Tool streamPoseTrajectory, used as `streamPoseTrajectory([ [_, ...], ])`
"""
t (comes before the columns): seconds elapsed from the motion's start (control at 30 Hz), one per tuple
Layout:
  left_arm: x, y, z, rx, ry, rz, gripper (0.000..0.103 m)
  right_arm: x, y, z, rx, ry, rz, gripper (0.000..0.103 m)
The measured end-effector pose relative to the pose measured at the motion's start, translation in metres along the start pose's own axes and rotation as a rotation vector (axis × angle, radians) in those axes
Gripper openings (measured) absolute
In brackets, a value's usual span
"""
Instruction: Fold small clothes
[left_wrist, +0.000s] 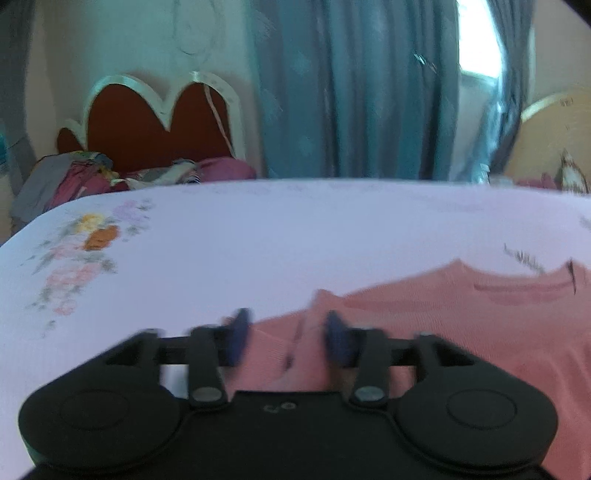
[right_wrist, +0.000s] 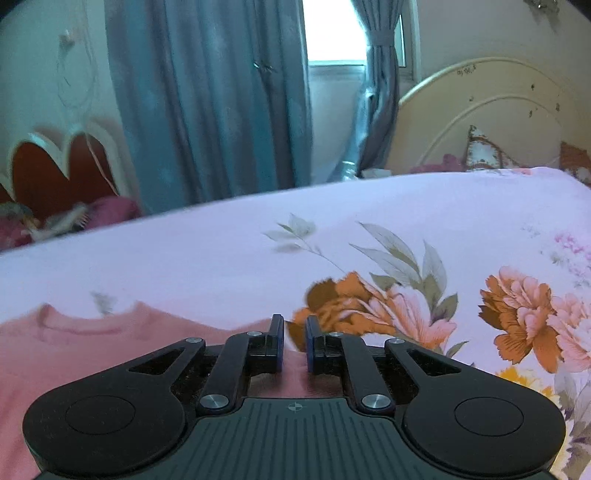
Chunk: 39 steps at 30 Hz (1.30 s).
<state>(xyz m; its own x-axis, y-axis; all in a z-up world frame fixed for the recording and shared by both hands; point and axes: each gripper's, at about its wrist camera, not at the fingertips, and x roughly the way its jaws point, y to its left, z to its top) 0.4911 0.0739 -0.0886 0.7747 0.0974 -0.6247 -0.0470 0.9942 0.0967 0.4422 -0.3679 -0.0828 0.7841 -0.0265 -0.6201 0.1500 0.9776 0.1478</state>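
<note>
Left wrist view: bed (left_wrist: 258, 236) with pale pink floral sheet is the surface. Room behind it, left to right: red scalloped headboard (left_wrist: 155, 125) with white trim, heap of mixed clothes (left_wrist: 85, 173) at its foot, teal curtain (left_wrist: 351, 92), bright window gap, cream rounded headboard (left_wrist: 554, 136). Frame is motion-blurred.

Writing: small dark marks near the top of the cream headboard in the right wrist view, too small to read. No brand or label legible elsewhere.

Pink shirt (left_wrist: 461, 332) lies flat on the bed, neckline toward the far edge, so its long axis runs away from the cameras; hem end is out of frame. Left gripper (left_wrist: 288, 336) is over the shirt's left sleeve/shoulder area, fingers (left_wrist: 238, 332) apart, nothing between them; contact with fabric unclear due to blur.

Right wrist view: same shirt (right_wrist: 92, 350) at lower left, collar up-frame. Right gripper (right_wrist: 294, 343) sits at the shirt's right edge, beside the orange printed flowers (right_wrist: 351, 306). Fingers (right_wrist: 277, 339) nearly together, narrow gap showing, pink fabric visible behind it; cannot tell whether they pinch cloth.
</note>
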Motion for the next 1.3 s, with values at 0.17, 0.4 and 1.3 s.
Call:
streamPoseTrajectory([
  [0.17, -0.035, 0.016, -0.005, -0.040, -0.038, -0.016, 0.060, -0.021, 0.022, -0.011, -0.051, 0.009, 0.066, 0.034],
  [0.4, -0.068, -0.025, -0.030, 0.127, -0.058, -0.136, 0.054, -0.031, 0.080, -0.038, -0.126, 0.075, 0.186, 0.034],
  [1.3, -0.054, -0.023, -0.057, 0.082, 0.121, -0.065, 0.054, -0.064, 0.058, -0.092, -0.149, 0.142, 0.004, 0.037],
])
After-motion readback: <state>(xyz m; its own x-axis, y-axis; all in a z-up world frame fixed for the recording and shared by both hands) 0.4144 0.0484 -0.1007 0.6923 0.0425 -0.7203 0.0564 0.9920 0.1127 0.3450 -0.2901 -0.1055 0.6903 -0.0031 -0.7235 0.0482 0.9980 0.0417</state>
